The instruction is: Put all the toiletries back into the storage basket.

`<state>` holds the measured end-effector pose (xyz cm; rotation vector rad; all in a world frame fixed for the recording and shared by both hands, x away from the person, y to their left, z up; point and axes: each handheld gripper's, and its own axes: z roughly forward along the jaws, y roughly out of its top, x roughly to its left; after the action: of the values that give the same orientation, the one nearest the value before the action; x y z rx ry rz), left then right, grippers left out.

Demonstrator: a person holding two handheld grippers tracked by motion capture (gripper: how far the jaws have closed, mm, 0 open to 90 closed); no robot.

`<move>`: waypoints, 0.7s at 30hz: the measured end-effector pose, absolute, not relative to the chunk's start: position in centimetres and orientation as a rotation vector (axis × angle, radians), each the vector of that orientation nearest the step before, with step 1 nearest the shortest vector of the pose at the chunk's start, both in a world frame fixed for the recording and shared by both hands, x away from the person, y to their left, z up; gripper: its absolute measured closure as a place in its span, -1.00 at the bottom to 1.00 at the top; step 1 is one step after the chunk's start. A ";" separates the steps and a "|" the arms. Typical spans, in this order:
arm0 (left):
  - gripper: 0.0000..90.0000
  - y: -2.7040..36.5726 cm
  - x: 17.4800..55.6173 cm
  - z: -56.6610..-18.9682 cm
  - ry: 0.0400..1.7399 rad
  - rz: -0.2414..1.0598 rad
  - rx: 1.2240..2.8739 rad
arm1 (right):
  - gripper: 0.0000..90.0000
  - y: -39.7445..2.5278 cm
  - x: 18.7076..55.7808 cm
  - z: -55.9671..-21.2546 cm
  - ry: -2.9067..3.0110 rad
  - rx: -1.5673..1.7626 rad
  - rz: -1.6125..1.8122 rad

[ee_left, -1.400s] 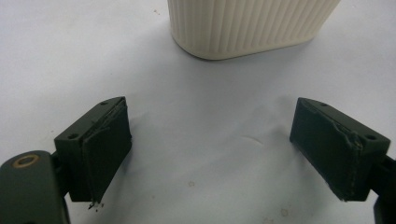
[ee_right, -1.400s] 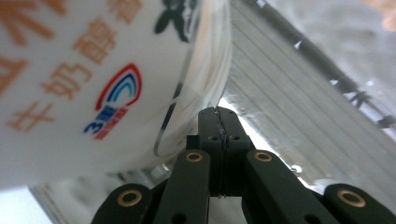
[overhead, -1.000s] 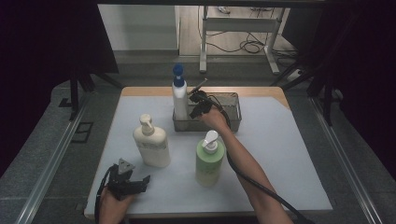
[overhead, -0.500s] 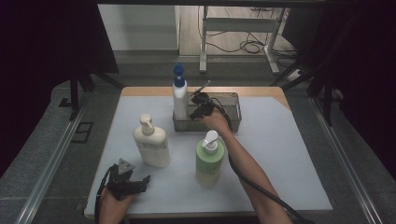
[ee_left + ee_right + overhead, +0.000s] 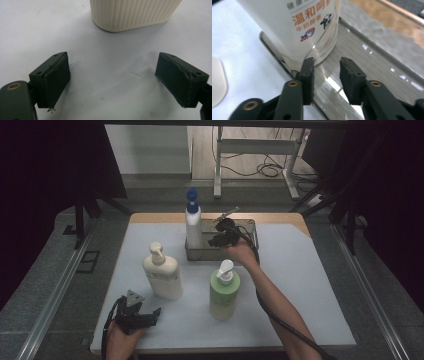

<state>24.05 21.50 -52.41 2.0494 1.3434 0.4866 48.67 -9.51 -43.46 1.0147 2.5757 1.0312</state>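
A white bottle with a blue pump (image 5: 193,222) stands in the left end of a metal tray (image 5: 200,254) at the back of the table. My right gripper (image 5: 218,239) hovers over the tray just right of that bottle. In the right gripper view its jaws (image 5: 325,63) stand a little apart with nothing between them, close to the white bottle (image 5: 307,27) and above the tray floor (image 5: 367,57). My left gripper (image 5: 136,314) rests near the front left edge, open wide (image 5: 113,65), facing the base of a cream ribbed bottle (image 5: 132,12).
The cream pump bottle (image 5: 162,272) stands left of centre on the white mat (image 5: 300,285), and a green pump bottle (image 5: 224,292) stands in the middle, beside my right forearm. A cable trails from the right gripper along that arm. Dark floor and rails surround the table.
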 end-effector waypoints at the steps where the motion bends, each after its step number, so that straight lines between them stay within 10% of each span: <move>1: -0.73 21.5 24.0 -52.4 1.343 0.487 2.049 | 0.31 -9.8 48.5 -43.3 2.572 1.005 1.048; 21: -0.73 21.5 24.1 -52.4 1.344 0.487 2.051 | -0.36 -16.1 42.3 -43.4 2.509 0.934 1.202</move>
<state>24.05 21.50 -52.40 2.0509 1.3439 0.4869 42.30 -16.12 -43.38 0.9342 2.5092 1.2016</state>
